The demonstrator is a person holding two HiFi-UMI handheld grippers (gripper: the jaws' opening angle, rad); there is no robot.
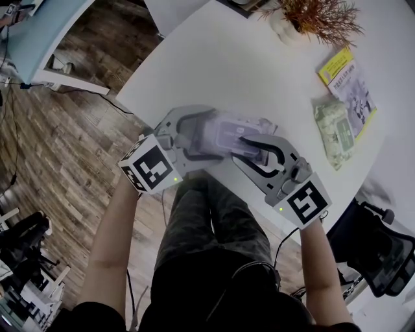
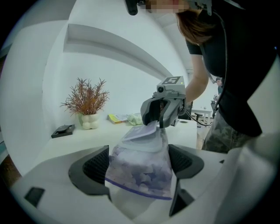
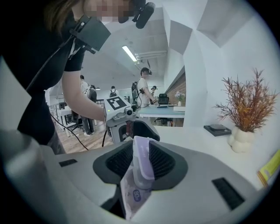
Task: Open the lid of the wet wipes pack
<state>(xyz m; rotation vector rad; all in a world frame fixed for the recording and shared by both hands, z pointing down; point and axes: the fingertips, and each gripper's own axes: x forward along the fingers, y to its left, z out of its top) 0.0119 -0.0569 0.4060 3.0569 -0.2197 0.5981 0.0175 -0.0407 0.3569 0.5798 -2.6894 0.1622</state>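
Observation:
The wet wipes pack (image 1: 228, 131), pale lilac with a white plastic lid, is held just above the near edge of the white table (image 1: 220, 58). My left gripper (image 1: 206, 135) is shut on the pack's body (image 2: 142, 170), which fills the gap between its black pads. Facing it from the other side, my right gripper (image 1: 249, 144) is shut on the lid (image 3: 143, 159), whose lilac-topped edge stands upright between the pads. In the left gripper view the lid flap (image 2: 141, 133) rises from the pack into the right gripper (image 2: 162, 110).
A dried plant in a white vase (image 1: 305, 19) stands at the table's far side. A yellow booklet (image 1: 347, 81) and a green packet (image 1: 334, 130) lie to the right. An office chair (image 1: 382, 249) stands by the table's right edge. Several people stand far behind.

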